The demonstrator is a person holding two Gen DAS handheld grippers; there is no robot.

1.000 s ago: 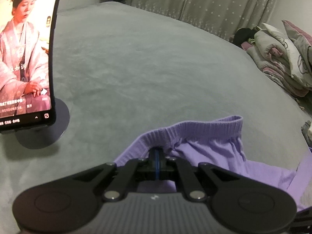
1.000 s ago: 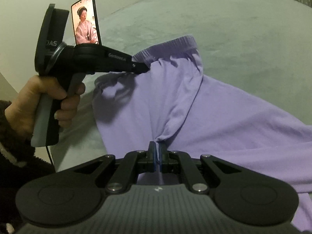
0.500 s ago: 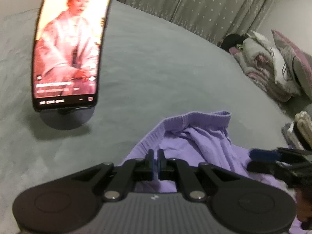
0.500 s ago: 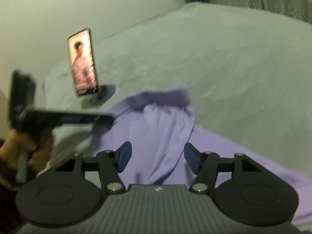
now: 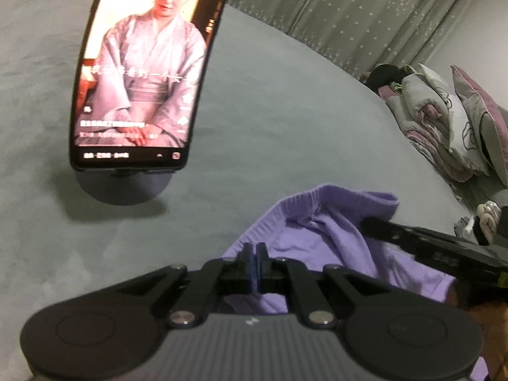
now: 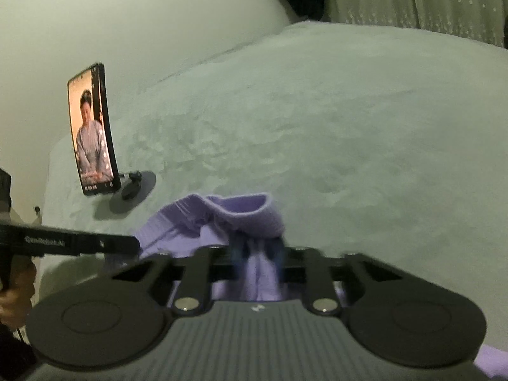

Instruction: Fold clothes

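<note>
The right gripper (image 6: 256, 255), spread wide half a second ago, now narrows around the purple garment's (image 6: 241, 209) waistband. The left gripper (image 5: 253, 258) has let go, pressed together and empty. Garment bunched on the bed (image 6: 349, 127): probably regripping.

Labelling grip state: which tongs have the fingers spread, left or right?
The right tongs: fingers apart, blurred, straddling a fold of the purple garment. The left tongs are pinched almost shut, just a slit between pads.
</note>
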